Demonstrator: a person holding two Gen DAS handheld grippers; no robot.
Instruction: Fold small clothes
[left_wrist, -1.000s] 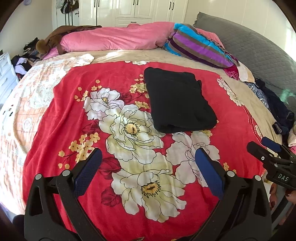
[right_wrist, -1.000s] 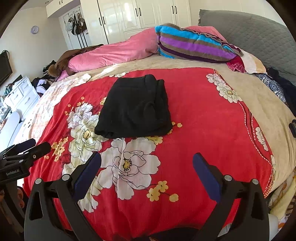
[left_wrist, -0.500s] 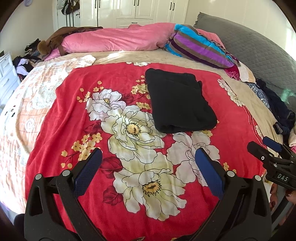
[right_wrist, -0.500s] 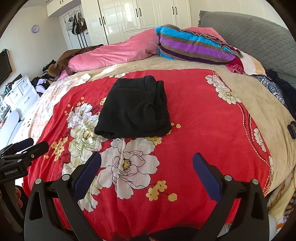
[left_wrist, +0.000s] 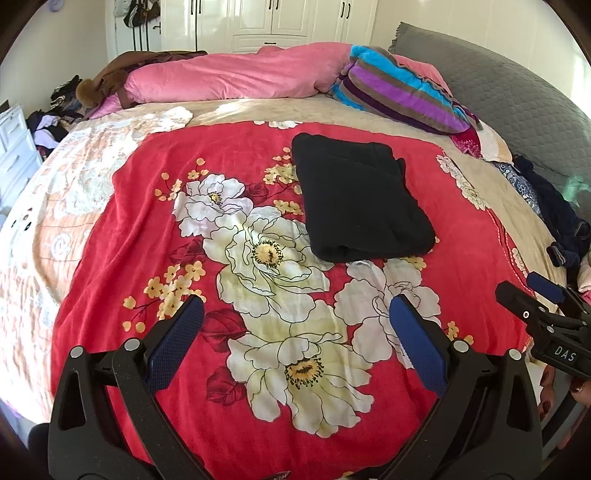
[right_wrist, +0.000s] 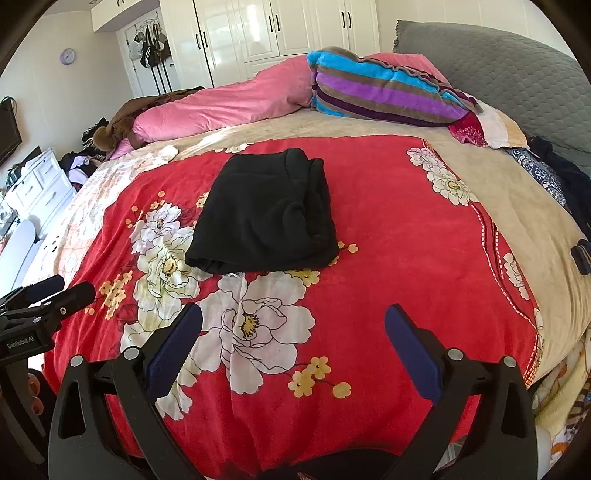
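Bedspread stuff first: a red plush blanket with big white and yellow flowers (left_wrist: 155, 206) covered most of the bed, and a folded black knit garment (left_wrist: 360, 201) lay on it, a bit past the middle toward the pillows. It was a neat thick rectangle, flat on the blanket, with its rounded fold edge facing the cameras. In the right wrist view the same black garment (right_wrist: 264, 214) sat left of centre, one side bunched in a soft ridge.

The left gripper (left_wrist: 295, 326) hung over the near edge of the blanket with its blue-padded fingers (left_wrist: 177, 341) spread wide, nothing between them, well short of the garment. The right gripper (right_wrist: 293, 334) was the same deal: jaws wide apart, empty, hovering above a white flower print, garment well ahead of it. Each gripper also showed up at the edge of the other's view.

Further back, a pink duvet roll (left_wrist: 236, 75) and a striped blue, purple and brown fleece pillow (left_wrist: 399, 92) lay along the far side. A grey quilted headboard (right_wrist: 509, 77) stood on the right, white wardrobe doors (right_wrist: 280, 26) behind everything.
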